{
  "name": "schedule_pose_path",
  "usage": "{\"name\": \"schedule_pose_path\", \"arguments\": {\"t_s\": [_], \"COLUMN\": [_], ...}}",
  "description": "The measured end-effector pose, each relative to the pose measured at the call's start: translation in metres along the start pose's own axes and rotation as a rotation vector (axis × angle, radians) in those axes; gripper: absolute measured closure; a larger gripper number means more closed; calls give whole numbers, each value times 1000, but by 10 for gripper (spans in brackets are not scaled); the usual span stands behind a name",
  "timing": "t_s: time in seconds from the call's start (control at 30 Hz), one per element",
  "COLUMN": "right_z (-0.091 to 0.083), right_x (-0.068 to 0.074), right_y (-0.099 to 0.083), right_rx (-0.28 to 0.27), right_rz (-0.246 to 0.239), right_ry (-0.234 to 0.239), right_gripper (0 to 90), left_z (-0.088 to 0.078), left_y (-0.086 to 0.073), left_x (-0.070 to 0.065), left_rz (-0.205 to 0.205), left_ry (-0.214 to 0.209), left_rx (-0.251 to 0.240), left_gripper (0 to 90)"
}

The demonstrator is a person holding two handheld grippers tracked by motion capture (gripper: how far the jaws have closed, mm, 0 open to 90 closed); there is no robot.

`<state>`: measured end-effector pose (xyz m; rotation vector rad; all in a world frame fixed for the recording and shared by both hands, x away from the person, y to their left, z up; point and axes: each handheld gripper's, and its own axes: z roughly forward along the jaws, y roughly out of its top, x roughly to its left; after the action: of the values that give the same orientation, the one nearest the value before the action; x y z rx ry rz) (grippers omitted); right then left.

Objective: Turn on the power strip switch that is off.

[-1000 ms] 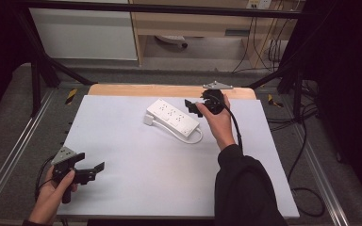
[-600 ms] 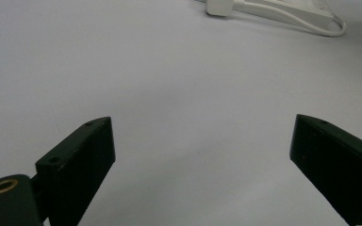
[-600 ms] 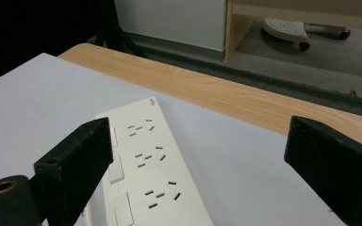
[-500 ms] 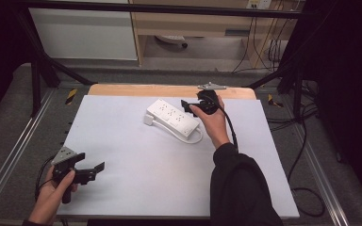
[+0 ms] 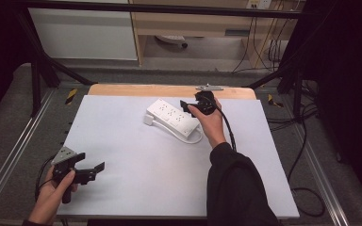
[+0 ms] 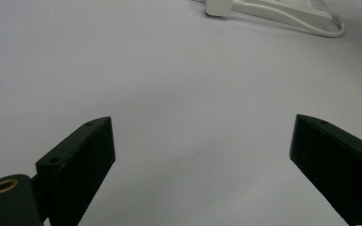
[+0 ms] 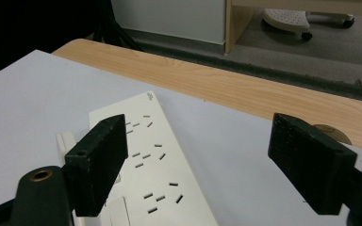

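Note:
A white power strip (image 5: 172,117) lies slantwise on the far middle of the white table sheet (image 5: 169,183), its cord looped at the near end. My right gripper (image 5: 186,106) hovers at the strip's right end. In the right gripper view the right gripper (image 7: 198,127) is open, with the power strip (image 7: 155,174) lying below, under its left jaw. Its jaws have just been closing a little, and nothing is pressed between them. My left gripper (image 5: 92,162) rests open at the near left corner. In the left gripper view the left gripper (image 6: 202,123) has bare sheet between its jaws, with the power strip (image 6: 283,12) far ahead.
A wooden edge (image 5: 160,90) runs along the table's far side, with a small metal clip (image 5: 209,87) on it. Black frame posts stand at both sides. Cables (image 5: 306,141) trail on the floor to the right. A white cabinet (image 5: 82,33) stands beyond the table.
My right hand has shifted a little left and lower, closer over the power strip's right end. The left hand and its gripper have stayed put.

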<state>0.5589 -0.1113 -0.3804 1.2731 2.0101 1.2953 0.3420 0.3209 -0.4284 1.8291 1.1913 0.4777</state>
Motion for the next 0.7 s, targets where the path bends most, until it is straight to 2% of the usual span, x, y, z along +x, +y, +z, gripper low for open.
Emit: {"name": "schedule_pose_path", "arguments": {"t_s": [0.33, 0.7], "right_z": [10, 23], "right_x": [2, 8], "right_y": [-5, -12], "right_rx": [24, 49], "right_rz": [0, -13], "right_ry": [2, 23], "right_gripper": [209, 345], "left_z": [0, 0], "left_y": [0, 0], "left_x": [0, 0], "left_rz": [0, 3], "left_ry": [-2, -2], "left_rx": [-4, -3], "left_gripper": [75, 75]}}
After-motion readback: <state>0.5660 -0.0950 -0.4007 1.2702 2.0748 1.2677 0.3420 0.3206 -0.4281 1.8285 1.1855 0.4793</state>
